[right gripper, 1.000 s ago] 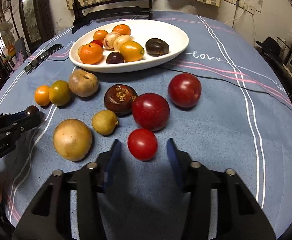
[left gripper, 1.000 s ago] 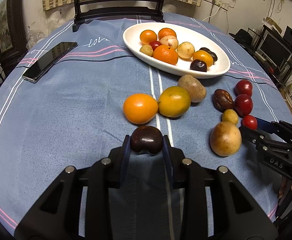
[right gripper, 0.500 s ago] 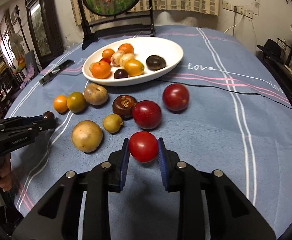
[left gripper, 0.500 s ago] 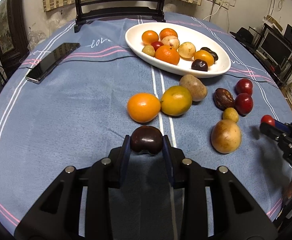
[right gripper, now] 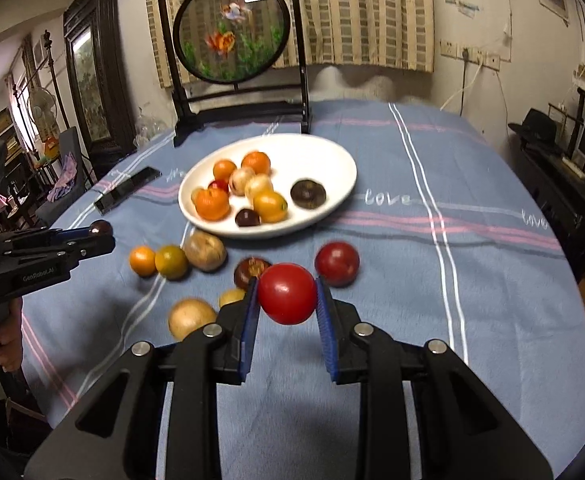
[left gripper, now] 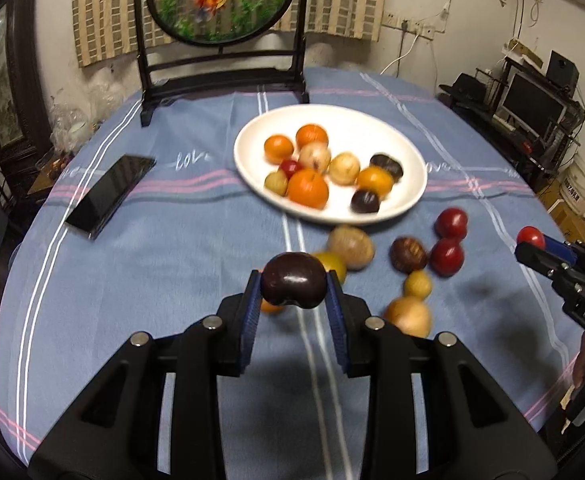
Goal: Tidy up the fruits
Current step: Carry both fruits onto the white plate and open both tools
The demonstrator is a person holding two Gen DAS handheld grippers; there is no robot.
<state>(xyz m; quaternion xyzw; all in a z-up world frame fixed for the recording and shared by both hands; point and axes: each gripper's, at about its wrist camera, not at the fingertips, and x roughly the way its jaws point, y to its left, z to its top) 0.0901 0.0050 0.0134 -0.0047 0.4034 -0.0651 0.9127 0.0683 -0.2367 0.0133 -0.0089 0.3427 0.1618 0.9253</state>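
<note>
We now carry the dark purple fruit (left gripper: 293, 279) well above the blue tablecloth (left gripper: 172, 248) in our left gripper (left gripper: 293, 304), where a second ago it sat on the cloth between the pads; the orange fruit (left gripper: 270, 306) and yellow-green fruit (left gripper: 334, 265) now sit partly hidden behind it; our right gripper (right gripper: 287, 312), open around the red tomato (right gripper: 287, 293) a second ago, now clamps it and holds it raised off the cloth; both views now tilt up, showing more of the goldfish screen (right gripper: 232, 28) beyond the white plate (right gripper: 332, 156).
</note>
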